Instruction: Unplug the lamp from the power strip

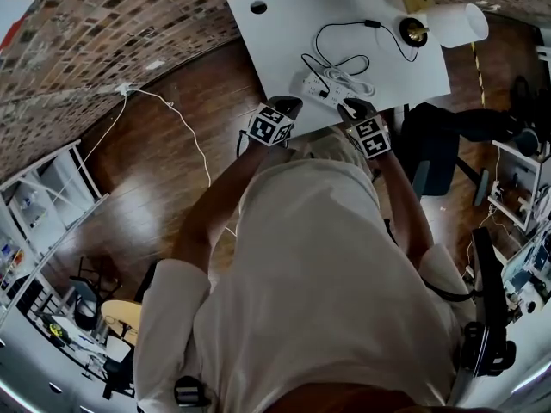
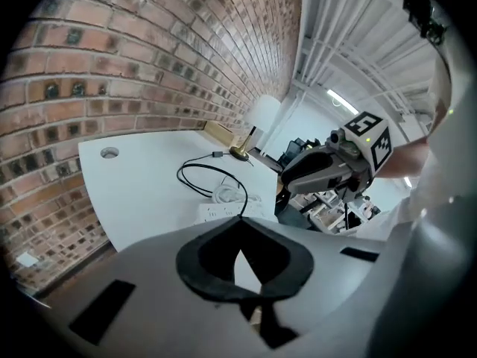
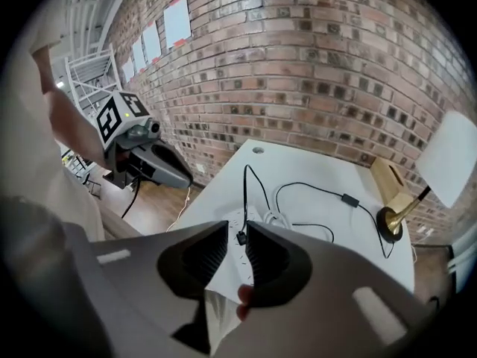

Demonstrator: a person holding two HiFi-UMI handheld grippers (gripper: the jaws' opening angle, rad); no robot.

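A white power strip [image 1: 331,87] lies near the front edge of the white table [image 1: 284,33], with its white cord coiled beside it. The lamp [image 1: 455,24], white shade on a brass base [image 3: 391,222], stands at the far right. Its black cord [image 1: 344,26] loops across the table. The cord's black plug [image 3: 240,237] sits in the narrow gap at the tips of my right gripper [image 3: 237,230], just above the strip [image 3: 232,218]; the jaws stand slightly apart, with a sliver of space beside the plug. My left gripper [image 2: 242,222] hovers left of the strip [image 2: 222,212], shut and empty.
A brick wall runs behind the table. A cable hole [image 1: 258,8] lies at the table's far left corner. A wooden box [image 3: 389,177] stands behind the lamp. A black chair [image 1: 439,144] and shelves [image 1: 521,179] are to the right; a white cable [image 1: 185,123] trails on the wood floor.
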